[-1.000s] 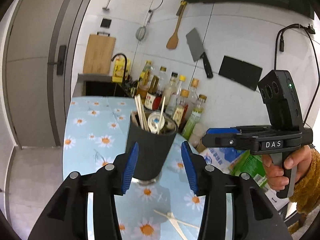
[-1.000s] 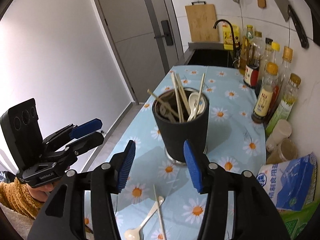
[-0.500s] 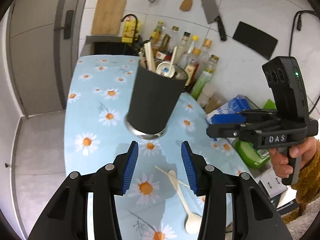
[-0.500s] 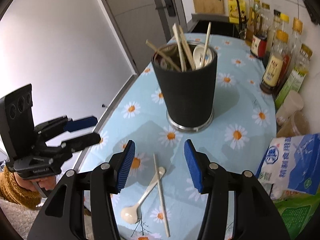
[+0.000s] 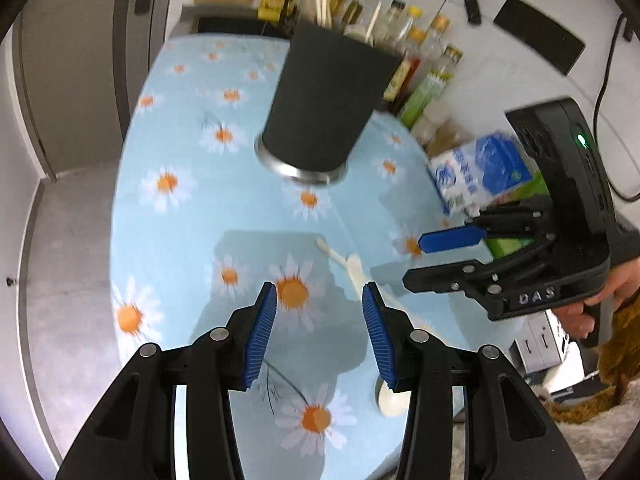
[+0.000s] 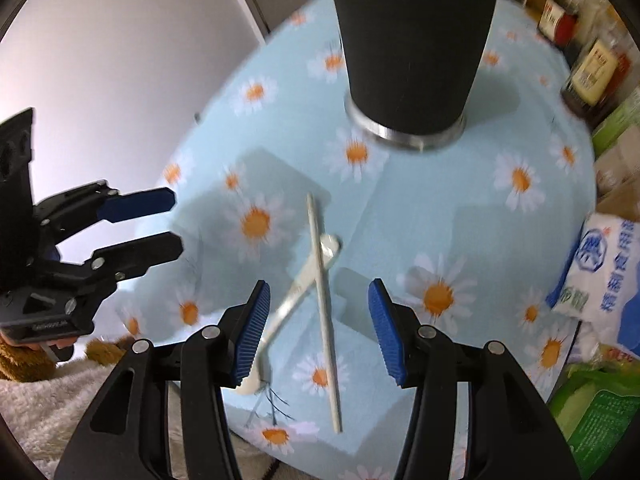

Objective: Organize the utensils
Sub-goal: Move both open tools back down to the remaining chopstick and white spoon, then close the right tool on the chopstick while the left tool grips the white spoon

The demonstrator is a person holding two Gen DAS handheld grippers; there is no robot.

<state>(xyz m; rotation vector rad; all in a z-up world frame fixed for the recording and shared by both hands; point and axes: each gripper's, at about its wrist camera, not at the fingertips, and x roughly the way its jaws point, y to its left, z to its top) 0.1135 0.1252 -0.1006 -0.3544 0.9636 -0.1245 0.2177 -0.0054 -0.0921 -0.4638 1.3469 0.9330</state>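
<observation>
Two handheld grippers hover over a counter covered by a pale blue daisy-print cloth (image 6: 460,220). The right gripper (image 6: 318,324) points steeply down, its blue-padded jaws spread apart and gripping nothing; directly below the gap lie a single pale chopstick (image 6: 325,316) and a white spoon (image 6: 294,300), the chopstick crossing over the spoon's handle. The spoon's bowl lies near the cloth's front edge, partly hidden behind the left finger of that gripper. Beyond them stands a black utensil holder (image 6: 414,40) on a metal base, upright; in the left wrist view more chopsticks and a spoon handle poke from its top. The left gripper (image 5: 319,332) is also spread and empty, tilted down over a daisy, with the spoon just right of its gap. A hand (image 5: 592,304) in a fuzzy brown sleeve grips the right tool's handle. Sauce bottles (image 5: 416,60) line the wall behind the holder, and a blue-and-white packet (image 6: 600,264) lies at the counter's right side.
</observation>
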